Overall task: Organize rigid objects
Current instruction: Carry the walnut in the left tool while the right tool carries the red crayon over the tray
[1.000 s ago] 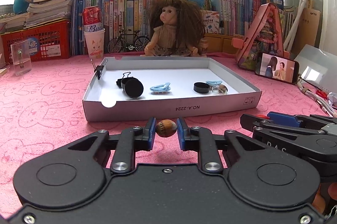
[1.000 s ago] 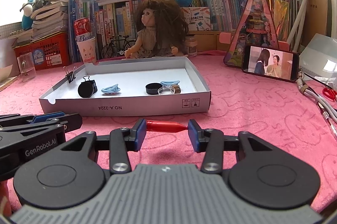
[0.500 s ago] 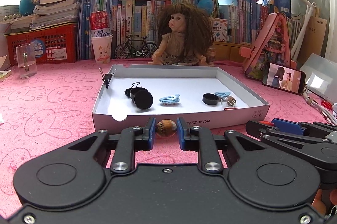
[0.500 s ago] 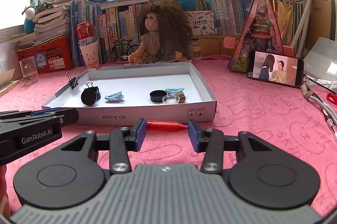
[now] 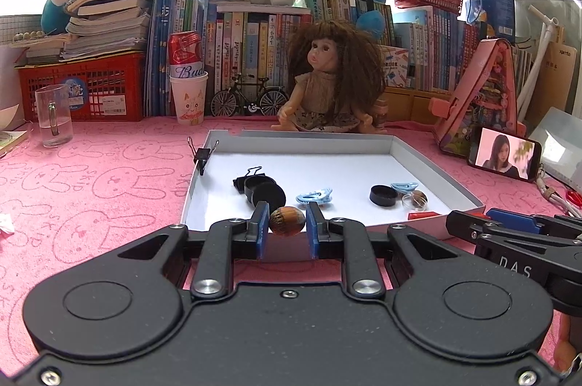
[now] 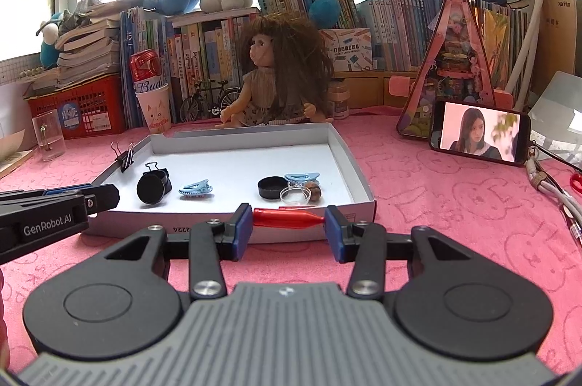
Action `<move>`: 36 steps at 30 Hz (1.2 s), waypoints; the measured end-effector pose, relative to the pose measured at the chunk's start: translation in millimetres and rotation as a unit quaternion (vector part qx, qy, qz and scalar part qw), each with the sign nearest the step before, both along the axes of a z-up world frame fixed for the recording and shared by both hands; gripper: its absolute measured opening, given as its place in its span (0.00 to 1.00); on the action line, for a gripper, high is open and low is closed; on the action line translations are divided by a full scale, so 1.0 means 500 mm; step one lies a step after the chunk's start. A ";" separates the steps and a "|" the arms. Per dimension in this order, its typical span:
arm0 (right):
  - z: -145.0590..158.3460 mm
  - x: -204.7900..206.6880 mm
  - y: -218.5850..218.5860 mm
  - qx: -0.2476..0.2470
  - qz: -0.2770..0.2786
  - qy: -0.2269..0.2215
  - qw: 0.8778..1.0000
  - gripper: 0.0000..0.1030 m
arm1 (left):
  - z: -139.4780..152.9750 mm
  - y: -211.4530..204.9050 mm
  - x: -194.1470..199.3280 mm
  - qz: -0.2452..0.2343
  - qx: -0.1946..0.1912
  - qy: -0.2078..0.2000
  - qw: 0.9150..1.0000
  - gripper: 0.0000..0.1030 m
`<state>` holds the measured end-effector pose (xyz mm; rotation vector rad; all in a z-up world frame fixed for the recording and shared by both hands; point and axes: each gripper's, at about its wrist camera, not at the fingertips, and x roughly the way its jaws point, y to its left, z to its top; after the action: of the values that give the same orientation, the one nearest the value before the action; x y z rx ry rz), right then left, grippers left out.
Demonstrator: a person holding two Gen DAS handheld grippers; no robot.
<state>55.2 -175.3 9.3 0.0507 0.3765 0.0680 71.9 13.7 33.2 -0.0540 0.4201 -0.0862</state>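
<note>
Left wrist view: my left gripper (image 5: pixel 287 229) has its jaws closed on a small brown, glossy, nut-shaped bead (image 5: pixel 287 221), pinched between the blue pads. Compared with a second ago, the shallow white cardboard tray (image 5: pixel 436 168) sits lower and nearer in this view, and I now see past its front wall onto the floor; I read this as the gripper having risen and advanced, so the bead now hangs at the tray's near edge, not yet over the middle. Already lying in the tray: a black binder clip with a round black lid (image 5: pixel 262 190) against it, a pale blue plastic hair clip (image 5: pixel 313 196), and a low black cap (image 5: pixel 383 195). Grip on the bead unchanged across the frames. Right wrist view: my right gripper (image 6: pixel 289 229) has its jaws clamped endwise on a slim red pen-like plastic piece (image 6: pixel 287 218), held crosswise just short of the tray's front wall. This view has barely shifted in the last second; the right side is waiting. Judgement: the bead is the item in transit, release inside the tray comes next, then the red piece. Pink rabbit-print cloth covers the tabletop (image 6: pixel 454 204).
</note>
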 end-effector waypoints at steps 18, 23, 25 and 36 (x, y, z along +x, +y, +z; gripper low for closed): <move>0.012 0.101 -0.028 0.006 -0.015 0.003 1.000 0.47 | 0.008 0.037 0.113 0.012 -0.012 0.005 1.000 0.20; 0.017 0.142 -0.040 0.034 -0.007 0.014 0.999 0.47 | 0.007 0.047 0.159 0.013 -0.021 0.013 1.000 0.20; 0.019 0.158 -0.047 0.045 -0.002 0.013 0.999 0.47 | 0.007 0.049 0.175 0.013 -0.026 0.014 0.999 0.20; 0.019 0.252 -0.028 0.029 0.024 0.024 0.999 0.47 | 0.005 0.029 0.263 0.012 -0.027 0.022 0.999 0.20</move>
<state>181.4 -189.5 18.6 0.1013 0.4228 0.1262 203.4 28.5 35.9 -0.1136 0.4610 -0.0717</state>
